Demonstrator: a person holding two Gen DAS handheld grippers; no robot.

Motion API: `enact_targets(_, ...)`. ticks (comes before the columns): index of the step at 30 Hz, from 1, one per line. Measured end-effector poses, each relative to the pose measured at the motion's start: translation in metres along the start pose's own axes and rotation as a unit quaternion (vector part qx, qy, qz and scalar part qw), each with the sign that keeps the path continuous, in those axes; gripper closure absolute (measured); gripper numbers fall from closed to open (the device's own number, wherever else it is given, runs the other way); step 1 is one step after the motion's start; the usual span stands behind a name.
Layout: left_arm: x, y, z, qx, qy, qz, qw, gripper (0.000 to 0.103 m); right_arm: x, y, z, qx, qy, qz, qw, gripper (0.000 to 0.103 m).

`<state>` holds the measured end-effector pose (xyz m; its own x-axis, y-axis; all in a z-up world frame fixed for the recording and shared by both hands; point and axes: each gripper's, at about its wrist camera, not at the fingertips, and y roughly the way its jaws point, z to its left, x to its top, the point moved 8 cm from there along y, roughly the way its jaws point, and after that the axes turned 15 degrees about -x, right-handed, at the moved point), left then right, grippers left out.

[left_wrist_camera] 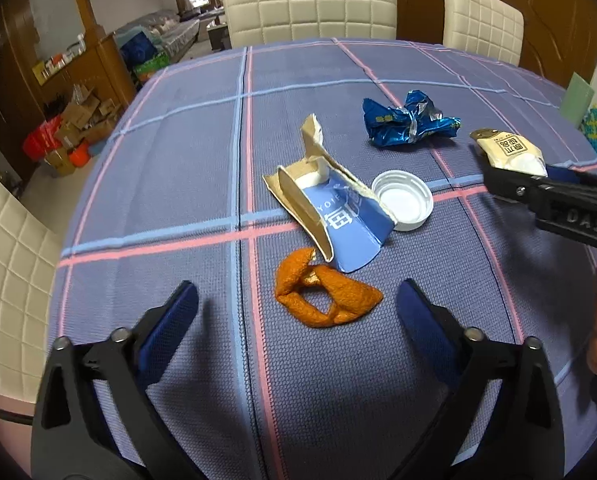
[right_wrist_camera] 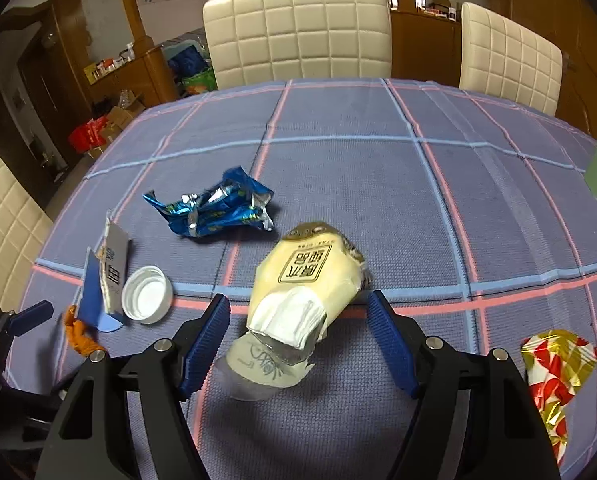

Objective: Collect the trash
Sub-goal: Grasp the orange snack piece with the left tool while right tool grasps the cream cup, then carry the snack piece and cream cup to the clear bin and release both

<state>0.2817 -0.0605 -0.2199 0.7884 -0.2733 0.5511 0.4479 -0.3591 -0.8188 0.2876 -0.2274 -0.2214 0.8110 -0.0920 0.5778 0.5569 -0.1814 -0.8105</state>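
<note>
Cream packet (right_wrist_camera: 306, 280) lies mid-frame between the right gripper (right_wrist_camera: 298, 344) fingers, apart; long axis runs forward. Left gripper (left_wrist_camera: 298, 312) fingers apart, empty.

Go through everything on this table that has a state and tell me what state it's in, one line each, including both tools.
left tool: open, over the orange peel
right tool: open, straddling the tissue pack
orange peel: torn, lying flat
blue carton: ripped open, on its side
white cap: off, inside facing up
blue wrapper: crumpled
tissue pack: open, tissues poking out
red-gold wrapper: crinkled, lying flat
</note>
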Motion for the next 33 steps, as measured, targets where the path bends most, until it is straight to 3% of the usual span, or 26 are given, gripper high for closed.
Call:
enact_targets(2, -0.001, -0.001, 0.001, -0.015, -0.004, 0.002, 0.9999, 0.029, -0.004, 0.000, 0.003, -0.009, -0.013, -0.004, 1.000, 0.044)
enact_targets(4, -0.001, -0.005, -0.001, -0.027, -0.004, 0.001, 0.9996, 0.058, -0.009, -0.004, 0.005, -0.025, -0.029, -0.008, 0.999, 0.071)
enact_targets(7, -0.003, -0.009, -0.004, -0.050, -0.003, 0.006, 0.9987, 0.067, -0.017, -0.012, 0.008, -0.012, -0.035, -0.002, 0.999, 0.078)
enact_targets(17, -0.013, -0.050, -0.015, -0.023, 0.032, -0.027, 0.9989, 0.069, -0.036, -0.058, 0.037, 0.033, -0.075, -0.016, 0.996, 0.078)
enact_targets(33, -0.019, -0.108, -0.003, 0.012, 0.027, -0.076, 0.9966, 0.069, -0.061, -0.120, 0.090, 0.079, -0.141, -0.052, 0.986, 0.078)
